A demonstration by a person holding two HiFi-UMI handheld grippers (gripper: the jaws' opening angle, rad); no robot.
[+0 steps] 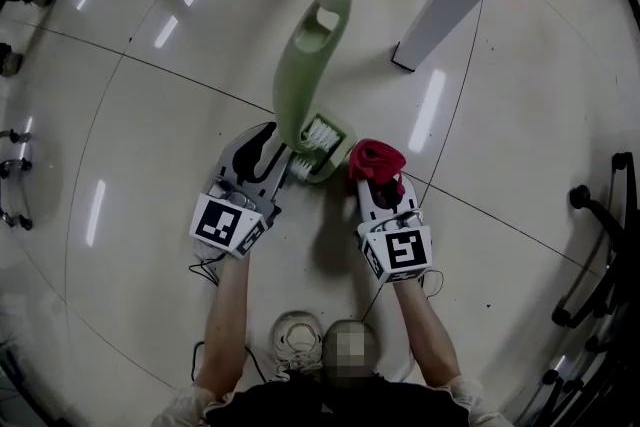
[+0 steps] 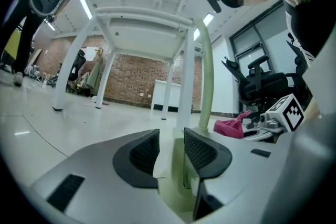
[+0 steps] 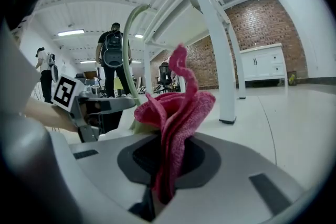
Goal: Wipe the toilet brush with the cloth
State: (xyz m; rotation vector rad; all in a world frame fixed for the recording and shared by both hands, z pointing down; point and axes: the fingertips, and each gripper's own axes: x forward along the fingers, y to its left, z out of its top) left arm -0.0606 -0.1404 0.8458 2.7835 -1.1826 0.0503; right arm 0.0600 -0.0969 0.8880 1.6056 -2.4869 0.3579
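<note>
I hold the toilet brush [image 1: 300, 90] at its lower end with the left gripper [image 1: 288, 165]. Its jaws are closed on the pale green plastic just beside the white bristles [image 1: 320, 133]. I think this makes the brush steady for wiping, while the handle [image 1: 322, 20] reaches toward the upper middle of the frame. The right gripper [image 1: 378, 183] is clamped on the cloth [image 1: 376, 158], which is bunched so that a thick pink pad sticks out of the jaws just right of the bristles. Whether it touches them I cannot tell. I count one brush, one cloth and two grippers.
</note>
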